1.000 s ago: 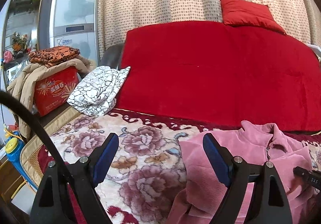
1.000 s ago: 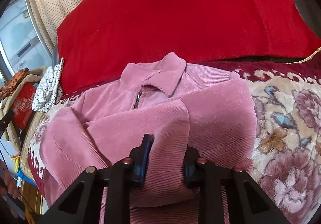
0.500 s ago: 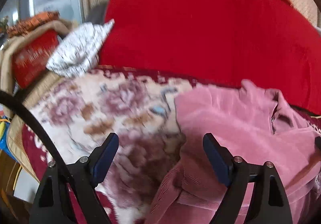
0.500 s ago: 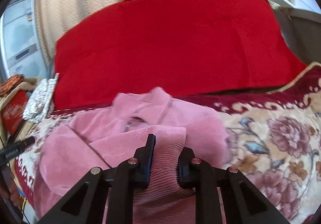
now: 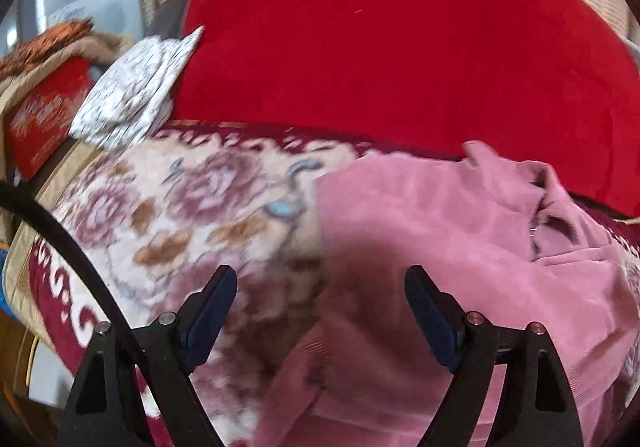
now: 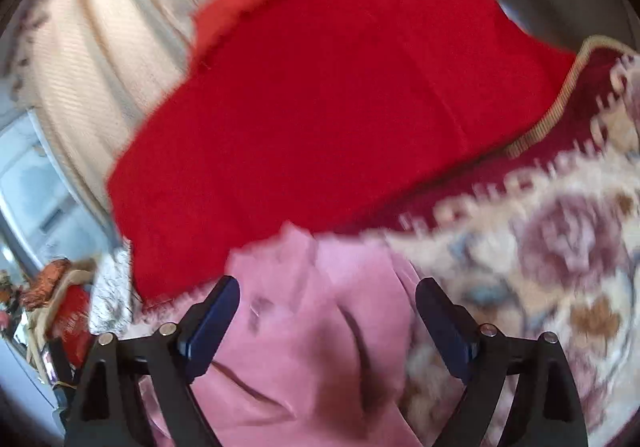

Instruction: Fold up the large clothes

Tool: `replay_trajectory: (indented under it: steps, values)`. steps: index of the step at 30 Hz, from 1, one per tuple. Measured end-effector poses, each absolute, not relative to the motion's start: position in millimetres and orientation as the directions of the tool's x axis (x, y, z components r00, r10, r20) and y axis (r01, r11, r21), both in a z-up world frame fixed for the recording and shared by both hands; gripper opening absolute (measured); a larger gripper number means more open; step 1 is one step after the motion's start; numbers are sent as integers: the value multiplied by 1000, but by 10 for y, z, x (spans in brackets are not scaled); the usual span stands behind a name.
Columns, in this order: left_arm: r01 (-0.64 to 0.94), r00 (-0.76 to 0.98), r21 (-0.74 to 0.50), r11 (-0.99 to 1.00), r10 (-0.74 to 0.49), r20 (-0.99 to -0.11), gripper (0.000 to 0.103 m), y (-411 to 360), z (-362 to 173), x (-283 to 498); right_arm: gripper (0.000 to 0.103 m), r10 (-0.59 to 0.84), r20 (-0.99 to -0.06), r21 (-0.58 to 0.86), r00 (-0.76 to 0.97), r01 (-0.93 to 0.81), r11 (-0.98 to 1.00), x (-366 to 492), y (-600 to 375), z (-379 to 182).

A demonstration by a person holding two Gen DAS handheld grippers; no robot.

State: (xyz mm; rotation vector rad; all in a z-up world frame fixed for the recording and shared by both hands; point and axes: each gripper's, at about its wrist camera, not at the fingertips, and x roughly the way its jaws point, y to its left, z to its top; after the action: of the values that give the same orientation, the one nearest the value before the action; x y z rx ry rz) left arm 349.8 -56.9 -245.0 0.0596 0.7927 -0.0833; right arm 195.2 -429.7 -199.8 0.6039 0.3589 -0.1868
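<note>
Both views are motion-blurred, so fine detail is hard to read; the pink corduroy zip-front jacket [image 5: 460, 247] is cut off at the bottom and right edge of the left wrist view, and its lower part sits behind the fingers in the right wrist view [image 6: 320, 327], so hem and cuffs can't be made out. It lies on the cream-and-maroon floral blanket [image 5: 180, 215], near side of the bed, w/ the big red quilt [image 5: 400, 47] just beyond its collar. Left gripper [image 5: 320, 311] stands wide, nothing between the pads — it hovers over the jacket's left edge where pink meets blanket. Right gripper [image 6: 328, 323]: jaws opening, spread wide over the pink cloth, pads not pressing it. Vs. a sec ago, the right one pinched a fold of the jacket's folded-over sleeve; now it has let go and its view has tilted up, more quilt and beige dotted curtain [image 6: 100, 87] showing. Left view has dropped closer to the bed, jacket filling more of it. Jacket's long axis runs near-to-far, collar [image 5: 500, 175] at the far end toward the quilt. Far left: white black-crackle folded cloth [image 5: 136, 91] and a red printed carton [image 5: 40, 119] under tan and orange clothes, blurred.
</note>
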Motion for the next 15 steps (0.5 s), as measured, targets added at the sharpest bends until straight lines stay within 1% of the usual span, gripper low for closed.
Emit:
replay_trajectory:
  steps: [1, 2, 3, 4, 5, 7, 8, 9, 10, 12, 14, 15]
  values:
    - [111, 704, 35, 993, -53, -708, 86, -650, -2455, 3502, 86, -62, -392, 493, 918, 267, 828, 1996, -4245, -1965]
    - [127, 703, 49, 991, -55, -709, 86, -731, -2473, 3510, 72, -42, -403, 472, 914, 247, 846, 2072, -4176, -1961]
    - [140, 698, 59, 988, -56, -714, 86, -789, -2492, 3527, 65, -20, -414, 467, 910, 231, 854, 2135, -4145, -1978]
    - [152, 689, 75, 985, -51, -723, 86, -858, -2533, 3553, 53, 2, -446, 453, 895, 225, 863, 2232, -4108, -2025]
    - [159, 680, 91, 983, -42, -732, 86, -894, -2581, 3589, 40, 22, -498, 431, 867, 225, 874, 2359, -4049, -2100]
    - [173, 636, 148, 974, 5, -772, 86, -995, -2742, 3644, 38, 43, -605, 384, 795, 244, 890, 2571, -3967, -2325]
    - [184, 604, 164, 969, 20, -797, 86, -1020, -2834, 3673, 38, 51, -674, 363, 737, 269, 892, 2690, -3948, -2488]
    - [198, 566, 158, 967, 19, -824, 86, -1029, -2926, 3696, 38, 62, -698, 362, 713, 277, 890, 2734, -3966, -2585]
    - [199, 545, 131, 971, 1, -838, 86, -997, -2967, 3707, 38, 56, -679, 368, 732, 273, 889, 2685, -3976, -2592]
    - [192, 550, 80, 978, -40, -834, 86, -910, -2891, 3689, 38, 54, -677, 358, 734, 265, 895, 2618, -3995, -2539]
    - [196, 580, 41, 980, -82, -811, 86, -831, -2765, 3627, 42, 72, -639, 386, 766, 239, 891, 2425, -4003, -2444]
    - [197, 594, 31, 980, -94, -799, 86, -808, -2724, 3591, 42, 79, -631, 389, 772, 227, 893, 2368, -4004, -2420]
